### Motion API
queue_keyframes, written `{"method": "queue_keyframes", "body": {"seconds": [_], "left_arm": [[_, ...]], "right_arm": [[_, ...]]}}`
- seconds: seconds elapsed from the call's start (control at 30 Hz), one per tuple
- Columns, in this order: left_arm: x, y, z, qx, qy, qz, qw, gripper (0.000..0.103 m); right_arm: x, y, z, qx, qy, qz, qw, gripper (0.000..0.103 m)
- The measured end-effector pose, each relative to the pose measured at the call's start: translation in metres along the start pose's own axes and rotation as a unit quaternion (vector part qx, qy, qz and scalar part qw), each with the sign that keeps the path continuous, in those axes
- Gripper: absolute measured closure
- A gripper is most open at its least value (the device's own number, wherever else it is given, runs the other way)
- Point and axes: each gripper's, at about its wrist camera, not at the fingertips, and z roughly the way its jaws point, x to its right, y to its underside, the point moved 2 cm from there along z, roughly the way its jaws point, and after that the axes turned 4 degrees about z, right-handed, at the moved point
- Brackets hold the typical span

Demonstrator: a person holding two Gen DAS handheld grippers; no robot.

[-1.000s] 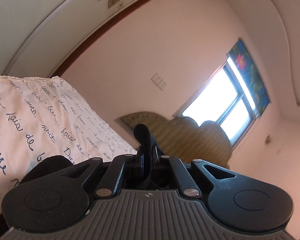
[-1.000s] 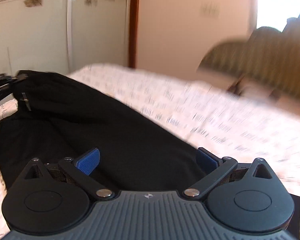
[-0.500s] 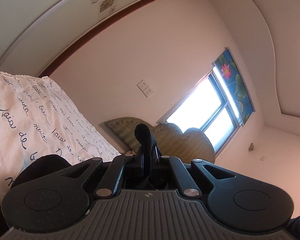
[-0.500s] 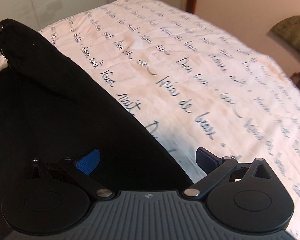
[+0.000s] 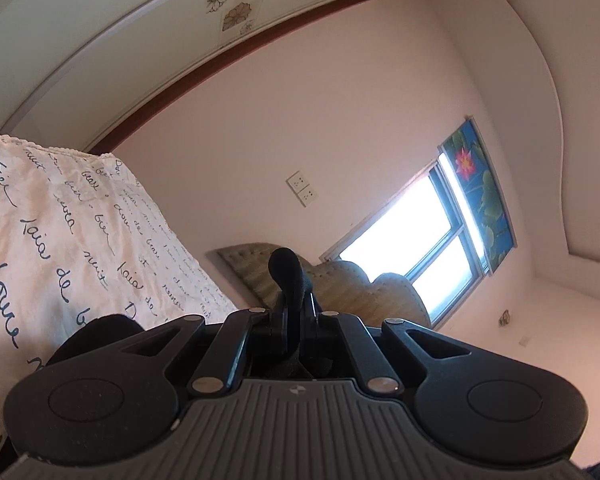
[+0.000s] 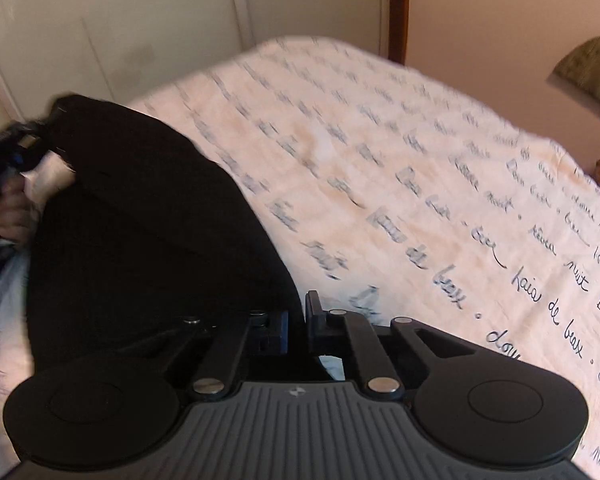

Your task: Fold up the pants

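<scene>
The black pants (image 6: 140, 232) lie on the bed's left part in the right wrist view. My right gripper (image 6: 298, 320) is shut on their near edge. My left gripper (image 5: 296, 312) is shut on a fold of the black pants (image 5: 286, 276) that sticks up between its fingers; it tilts up toward the wall. In the right wrist view the left gripper (image 6: 12, 148) shows at the far left, holding the pants' far corner lifted off the bed.
The bed has a cream sheet with dark script (image 6: 420, 200). A white wardrobe (image 6: 120, 32) stands behind it. A padded olive headboard (image 5: 340, 284), a wall socket (image 5: 302, 188) and a bright window (image 5: 416, 240) are beyond the bed.
My right gripper has closed on the pants' near edge; it was open half a second ago. The left gripper stays shut on the cloth and has tilted slightly.
</scene>
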Motion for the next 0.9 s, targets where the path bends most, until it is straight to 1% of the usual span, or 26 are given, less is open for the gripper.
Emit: {"method": "queue_keyframes", "body": {"seconds": [0.03,0.1,0.17,0.2,0.23,0.3,0.37,0.43,0.47,0.5,0.53,0.57,0.6,0.63,0.67,0.7,0.73,0.77,0.8,0.83,0.87,0.9], "left_arm": [[0.004,-0.003,-0.004,0.001,0.006,0.001,1.0,0.097],[0.012,-0.009,-0.011,-0.005,0.015,0.008,0.9998,0.097],[0.015,-0.009,-0.015,-0.03,0.007,0.017,0.9994,0.097],[0.013,-0.006,-0.016,-0.051,-0.001,0.016,0.9986,0.096],[0.011,-0.002,-0.016,-0.073,-0.017,0.015,0.997,0.086],[0.01,0.006,-0.019,-0.115,-0.066,0.024,0.9909,0.084],[0.018,0.012,-0.023,-0.159,-0.101,0.048,0.981,0.069],[0.03,0.015,-0.033,-0.192,-0.118,0.074,0.9714,0.026],[0.035,0.015,-0.039,-0.2,-0.124,0.087,0.968,0.019],[0.04,0.015,-0.047,-0.208,-0.129,0.098,0.9645,0.013],[0.043,0.015,-0.055,-0.217,-0.131,0.102,0.9618,0.013],[0.045,0.014,-0.062,-0.223,-0.13,0.097,0.9612,0.013],[0.046,0.011,-0.07,-0.224,-0.124,0.083,0.9631,0.013],[0.048,0.009,-0.078,-0.22,-0.115,0.062,0.9668,0.013],[0.047,0.008,-0.086,-0.211,-0.106,0.03,0.9713,0.013],[0.047,0.007,-0.092,-0.201,-0.094,-0.016,0.9749,0.012],[0.044,0.01,-0.097,-0.192,-0.082,-0.066,0.9757,0.012],[0.041,0.014,-0.1,-0.181,-0.07,-0.125,0.973,0.011],[0.037,0.021,-0.101,-0.174,-0.066,-0.174,0.967,0.011],[0.033,0.027,-0.101,-0.17,-0.076,-0.205,0.9609,0.011],[0.029,0.032,-0.1,-0.164,-0.101,-0.225,0.9552,0.011],[0.025,0.036,-0.098,-0.159,-0.127,-0.234,0.9506,0.012]], "right_arm": [[-0.016,0.005,-0.014,0.01,-0.008,-0.004,1.0,0.096],[-0.052,0.026,-0.036,0.025,-0.03,-0.006,0.999,0.096],[-0.087,0.058,-0.04,0.025,-0.036,-0.005,0.999,0.096],[-0.102,0.076,-0.035,0.019,-0.034,-0.001,0.999,0.096],[-0.112,0.093,-0.025,0.013,-0.027,0.002,1.0,0.096],[-0.128,0.124,-0.005,-0.002,-0.008,0.014,1.0,0.096],[-0.132,0.146,0.007,0.002,0.005,0.039,0.999,0.097],[-0.127,0.158,0.01,0.022,0.007,0.07,0.997,0.097],[-0.123,0.16,0.011,0.031,0.003,0.087,0.996,0.097],[-0.119,0.161,0.012,0.036,-0.001,0.1,0.994,0.097],[-0.117,0.163,0.012,0.04,-0.001,0.11,0.993,0.097],[-0.116,0.165,0.014,0.044,-0.001,0.115,0.992,0.097],[-0.117,0.166,0.016,0.048,0.002,0.114,0.992,0.097],[-0.119,0.167,0.017,0.053,0.005,0.112,0.992,0.097],[-0.12,0.167,0.017,0.057,0.008,0.113,0.992,0.097],[-0.121,0.168,0.017,0.06,0.011,0.115,0.992,0.097],[-0.122,0.168,0.013,0.062,0.014,0.114,0.991,0.097],[-0.123,0.169,0.013,0.064,0.017,0.112,0.992,0.097],[-0.124,0.169,0.013,0.065,0.019,0.111,0.992,0.097],[-0.125,0.168,0.014,0.066,0.021,0.11,0.991,0.097],[-0.123,0.171,0.013,0.067,0.022,0.11,0.991,0.097],[-0.124,0.17,0.013,0.068,0.023,0.111,0.991,0.097]]}}
